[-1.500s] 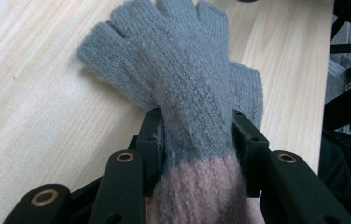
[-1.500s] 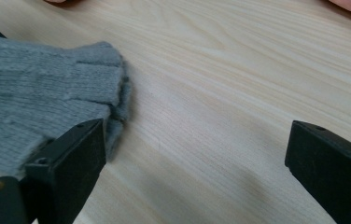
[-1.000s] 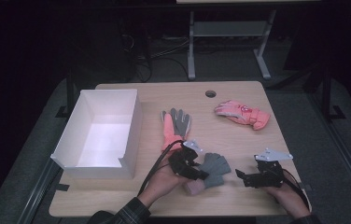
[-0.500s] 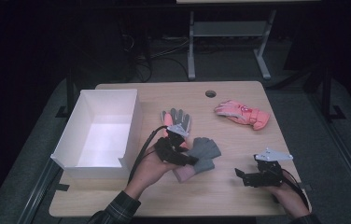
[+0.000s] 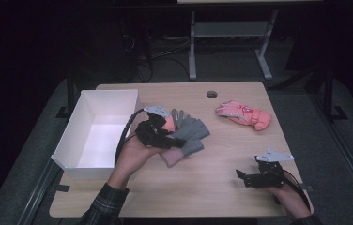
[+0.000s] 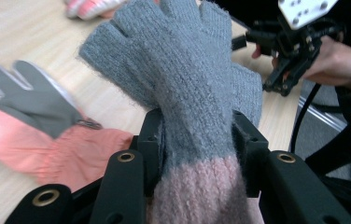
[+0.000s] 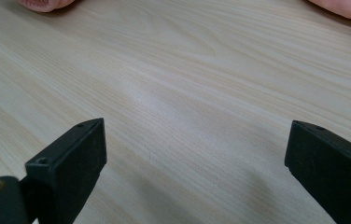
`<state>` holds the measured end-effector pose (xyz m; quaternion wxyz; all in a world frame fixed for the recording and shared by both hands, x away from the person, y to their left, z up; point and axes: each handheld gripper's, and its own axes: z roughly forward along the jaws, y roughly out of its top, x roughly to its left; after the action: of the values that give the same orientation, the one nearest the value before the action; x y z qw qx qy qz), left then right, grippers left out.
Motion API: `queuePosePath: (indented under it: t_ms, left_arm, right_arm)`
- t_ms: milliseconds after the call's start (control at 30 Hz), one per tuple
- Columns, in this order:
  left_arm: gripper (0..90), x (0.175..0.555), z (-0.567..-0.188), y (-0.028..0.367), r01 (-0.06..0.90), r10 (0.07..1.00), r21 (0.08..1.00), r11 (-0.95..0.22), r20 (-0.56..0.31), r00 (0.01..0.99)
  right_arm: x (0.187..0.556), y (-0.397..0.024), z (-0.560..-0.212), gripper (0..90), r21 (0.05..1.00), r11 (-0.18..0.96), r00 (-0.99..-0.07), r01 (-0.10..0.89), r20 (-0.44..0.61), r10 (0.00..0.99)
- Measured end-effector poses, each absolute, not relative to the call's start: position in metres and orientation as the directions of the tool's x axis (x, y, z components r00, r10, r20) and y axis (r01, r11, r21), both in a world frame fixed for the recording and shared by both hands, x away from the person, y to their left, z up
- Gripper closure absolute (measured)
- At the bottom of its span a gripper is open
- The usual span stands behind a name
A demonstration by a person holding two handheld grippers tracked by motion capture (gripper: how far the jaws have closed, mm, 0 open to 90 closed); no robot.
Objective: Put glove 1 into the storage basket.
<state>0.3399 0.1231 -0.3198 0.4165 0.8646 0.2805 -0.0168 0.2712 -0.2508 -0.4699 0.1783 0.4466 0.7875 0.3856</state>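
Jaws of the left gripper (image 6: 197,140) pinch a fuzzy grey-and-pink knit glove (image 6: 187,84); the right gripper's (image 7: 197,163) gape wide.

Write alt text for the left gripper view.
The left gripper has its two black jaws clamped on a grey and pink knit glove above a pale wooden table. A coral and grey glove lies behind it, the right gripper farther off.
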Motion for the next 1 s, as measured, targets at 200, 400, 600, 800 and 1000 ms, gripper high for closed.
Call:
queuePosePath:
  t_ms: [200, 400, 600, 800, 1000]
  left_arm:
    - [62.1, 0.341, -0.311, 0.138, 0.506, 0.495, 0.732, -0.455, -0.264, 0.828]
    - [62.1, 0.339, -0.301, 0.153, 0.500, 0.533, 0.740, -0.449, -0.228, 0.815]
    - [62.1, 0.341, -0.292, 0.182, 0.518, 0.596, 0.757, -0.398, -0.216, 0.773]
    - [62.1, 0.341, -0.285, 0.216, 0.541, 0.660, 0.772, -0.333, -0.219, 0.719]
    - [62.1, 0.341, -0.286, 0.247, 0.559, 0.744, 0.778, -0.286, -0.187, 0.641]
  right_arm:
    - [0.272, -0.251, -0.470, 5.1, 0.765, 0.303, -0.538, 0.568, 0.067, 0.840]
    - [0.272, -0.253, -0.467, 5.1, 0.769, 0.304, -0.540, 0.562, 0.063, 0.840]
    - [0.280, -0.244, -0.466, 5.5, 0.771, 0.326, -0.563, 0.547, 0.051, 0.825]
    - [0.285, -0.236, -0.465, 5.5, 0.774, 0.336, -0.583, 0.536, 0.052, 0.811]
    - [0.287, -0.234, -0.465, 5.5, 0.774, 0.351, -0.596, 0.527, 0.043, 0.801]
